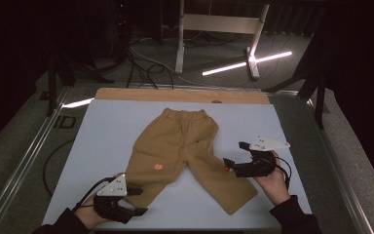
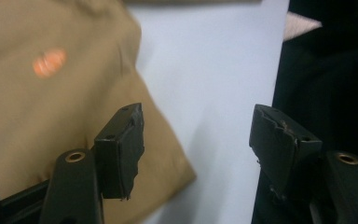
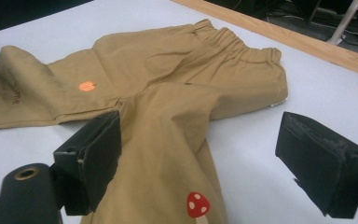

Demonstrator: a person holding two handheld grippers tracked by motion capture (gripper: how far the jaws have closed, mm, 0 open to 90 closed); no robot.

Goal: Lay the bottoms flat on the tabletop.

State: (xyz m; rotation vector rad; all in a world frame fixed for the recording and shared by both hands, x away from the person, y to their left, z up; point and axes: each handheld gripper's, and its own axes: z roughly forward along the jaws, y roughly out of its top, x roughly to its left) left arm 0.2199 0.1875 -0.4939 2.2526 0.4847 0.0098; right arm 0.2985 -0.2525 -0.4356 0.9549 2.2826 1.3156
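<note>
Dim room, dark floor with cables and a lit metal frame beyond; pale blue work surface [image 1: 102,131] with a wooden strip [image 1: 180,95] along the far edge.

Tan trousers [image 1: 175,146] laid flat near the middle of the surface, elastic waistband [image 1: 185,114] at 12 o'clock, legs spread toward 7 and 5 o'clock. Small orange patch [image 1: 158,166] on the 7 o'clock leg; red mushroom motif [image 3: 198,204] on the other leg, seen in the right gripper view.

Left gripper [image 1: 139,202] low at 7 o'clock, at the hem of the nearer leg. Jaws part-way apart, nothing clamped; in the left gripper view one jaw over the hem corner [image 2: 168,172], the other beyond the cloth, toward the dark edge of the surface. No pinch on the cloth yet.

Right gripper [image 1: 234,157] at 4 o'clock, above the inner edge of the other leg, jaws spread wide, holding nothing.

Handling judgement: light, soft, limp fabric, non-fragile; likely to sag, fold and drag when lifted by one point. Some slip possible between smooth pads and thin cloth. Best hold: hem corners, both layers pinched together, or the thicker gathered waistband for a firmer bite. Single-layer pinches likely to open the leg and spoil the lie.
</note>
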